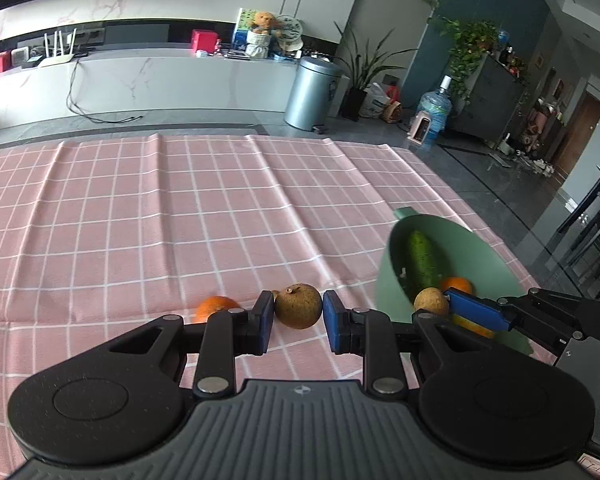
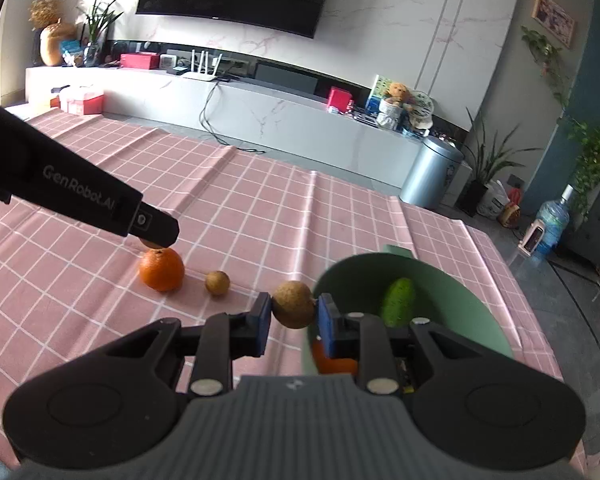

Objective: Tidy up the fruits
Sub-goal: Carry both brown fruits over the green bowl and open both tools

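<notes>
My left gripper (image 1: 299, 318) is shut on a brown longan (image 1: 298, 306) low over the pink checked cloth. An orange (image 1: 214, 307) lies just left of it. My right gripper (image 2: 290, 316) is shut on another brown longan (image 2: 293, 304) at the near left rim of the green bowl (image 2: 460, 300). The bowl holds a green cucumber (image 2: 399, 307) and an orange (image 2: 332, 362). In the left wrist view the bowl (image 1: 484, 256) also shows the cucumber (image 1: 422, 260) and the right gripper's held longan (image 1: 431, 301). A third small longan (image 2: 217, 282) lies on the cloth beside an orange (image 2: 162, 269).
The pink checked tablecloth (image 1: 180, 208) covers the table, with raised creases. The table's far edge drops to a grey floor with a metal bin (image 1: 312, 92), plants and a white TV console (image 1: 140, 76). The left gripper's black body (image 2: 80, 200) reaches over the orange.
</notes>
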`<state>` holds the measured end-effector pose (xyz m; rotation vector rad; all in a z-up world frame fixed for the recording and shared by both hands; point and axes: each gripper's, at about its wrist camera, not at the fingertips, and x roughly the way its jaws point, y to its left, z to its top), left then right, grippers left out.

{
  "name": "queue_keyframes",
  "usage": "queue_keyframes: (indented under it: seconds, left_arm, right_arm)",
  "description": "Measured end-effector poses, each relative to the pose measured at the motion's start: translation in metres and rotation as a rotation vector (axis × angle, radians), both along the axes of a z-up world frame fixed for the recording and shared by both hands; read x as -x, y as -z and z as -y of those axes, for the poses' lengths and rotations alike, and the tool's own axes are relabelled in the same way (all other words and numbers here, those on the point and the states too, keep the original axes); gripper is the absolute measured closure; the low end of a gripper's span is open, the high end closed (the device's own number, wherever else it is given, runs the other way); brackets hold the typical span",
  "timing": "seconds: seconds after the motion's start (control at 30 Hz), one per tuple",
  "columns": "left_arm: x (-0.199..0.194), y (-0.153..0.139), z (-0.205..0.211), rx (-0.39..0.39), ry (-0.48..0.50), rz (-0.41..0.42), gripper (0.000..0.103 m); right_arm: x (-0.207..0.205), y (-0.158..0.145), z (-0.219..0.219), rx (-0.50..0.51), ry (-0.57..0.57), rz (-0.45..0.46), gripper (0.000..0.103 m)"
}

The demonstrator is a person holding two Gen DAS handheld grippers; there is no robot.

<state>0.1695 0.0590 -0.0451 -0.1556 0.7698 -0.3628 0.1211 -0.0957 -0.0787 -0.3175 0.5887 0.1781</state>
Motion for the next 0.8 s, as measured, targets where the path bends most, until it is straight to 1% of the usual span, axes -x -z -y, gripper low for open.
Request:
queue_keyframes:
  seconds: [0.2,0.4,0.47,0.53,0.67,0.73,0.8]
  left_arm:
    - [-0.005,-0.009,0.052,-0.033,0.091,0.013,0.074]
    - [-0.016,-0.006,0.098,-0.103,0.159,-0.014,0.074]
    - [-0.024,-0.002,0.11,-0.127,0.175,-0.038,0.074]
    - [-0.029,0.004,0.118,-0.15,0.184,-0.08,0.073]
    - [-0.043,0.016,0.123,-0.151,0.186,-0.158,0.073]
    - [-0.049,0.02,0.126,-0.162,0.195,-0.173,0.073]
    - [-0.053,0.024,0.13,-0.186,0.203,-0.184,0.073]
  right_arm:
    - [0.013,-0.013,0.051,-0.083,0.11,-0.018,0.082]
    - [0.005,-0.013,0.087,-0.195,0.175,-0.07,0.082]
    - [-0.001,-0.009,0.093,-0.216,0.194,-0.104,0.082]
    - [-0.008,-0.004,0.1,-0.253,0.207,-0.144,0.082]
    - [-0.023,0.004,0.114,-0.348,0.212,-0.211,0.082]
    - [-0.03,0.008,0.118,-0.374,0.206,-0.233,0.082]
    - [-0.036,0.012,0.12,-0.375,0.205,-0.241,0.082]
